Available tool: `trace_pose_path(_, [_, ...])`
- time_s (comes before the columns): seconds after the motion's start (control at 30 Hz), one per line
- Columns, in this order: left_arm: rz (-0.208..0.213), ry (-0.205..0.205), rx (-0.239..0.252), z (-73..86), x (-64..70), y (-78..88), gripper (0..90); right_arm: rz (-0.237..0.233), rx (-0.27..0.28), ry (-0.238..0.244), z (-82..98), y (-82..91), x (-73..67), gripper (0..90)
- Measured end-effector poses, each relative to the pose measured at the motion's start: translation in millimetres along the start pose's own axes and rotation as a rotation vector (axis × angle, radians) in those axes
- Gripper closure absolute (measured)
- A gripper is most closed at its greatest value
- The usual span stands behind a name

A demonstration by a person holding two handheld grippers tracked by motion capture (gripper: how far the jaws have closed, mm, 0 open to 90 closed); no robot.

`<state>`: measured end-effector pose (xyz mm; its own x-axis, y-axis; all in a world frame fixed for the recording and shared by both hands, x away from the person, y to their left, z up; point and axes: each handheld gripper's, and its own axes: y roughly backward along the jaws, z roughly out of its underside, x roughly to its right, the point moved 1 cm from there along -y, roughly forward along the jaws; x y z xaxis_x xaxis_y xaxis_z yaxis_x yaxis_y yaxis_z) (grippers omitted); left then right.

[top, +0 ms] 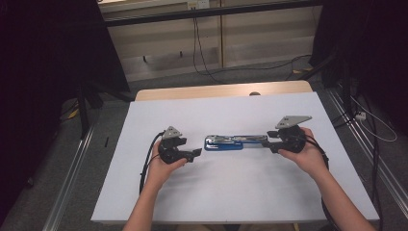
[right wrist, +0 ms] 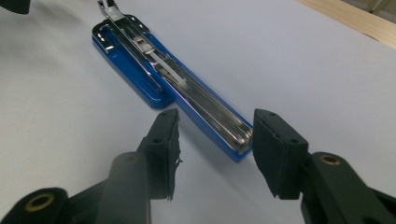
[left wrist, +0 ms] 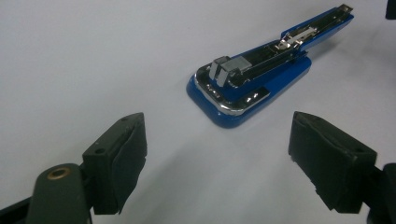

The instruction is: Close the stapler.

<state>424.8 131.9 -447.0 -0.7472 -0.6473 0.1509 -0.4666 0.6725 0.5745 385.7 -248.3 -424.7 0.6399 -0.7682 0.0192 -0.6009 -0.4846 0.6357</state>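
A blue stapler [top: 235, 141] is lying opened out flat on the white table [top: 231, 192], between the two grippers. From the high view, the left gripper [top: 196, 154] is sitting just off its wider end and the right gripper [top: 267, 143] at its narrow end. The left gripper view is showing the stapler's [left wrist: 261, 79] chrome head and staple channel close up, its jaws standing wide apart with nothing between them. The right gripper view is showing the stapler's [right wrist: 187, 98] narrow tip lying between its jaws, which are standing open, not yet pressing on it.
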Motion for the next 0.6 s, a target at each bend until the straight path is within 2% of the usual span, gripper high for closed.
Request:
trace_pose_path(0.1, [0.014,0.017,0.02,-0.4,1.0,-3.7,17.4,0.023,-0.016,0.01,9.3,4.0,1.8,65.1])
trace_pose_path(0.17, [0.02,0.007,0.022,-1.0,2.1,-5.6,21.2,0.027,-0.027,0.014,14.9,5.5,3.3,70.2])
trace_pose_path(0.3, [0.006,-0.029,0.003,-1.8,6.2,-11.1,45.4,0.028,-0.037,0.001,22.4,4.8,6.1,81.0])
trace_pose_path(0.33, [0.012,-0.025,0.005,-1.5,7.2,-12.6,52.1,0.029,-0.036,-0.008,23.4,3.1,6.9,83.6])
trace_pose_path(0.43, [0.029,-0.025,-0.008,-0.8,8.6,-16.3,65.4,0.044,-0.057,-0.006,25.1,-3.2,7.5,87.5])
trace_pose_path(0.5, [0.028,-0.04,-0.017,-1.0,9.9,-17.1,74.3,0.042,-0.066,-0.008,25.7,-7.1,7.3,89.1])
trace_pose_path(0.6, [0.045,-0.031,-0.017,-1.1,11.0,-19.6,84.0,0.044,-0.087,-0.012,27.9,-13.0,8.3,90.0])
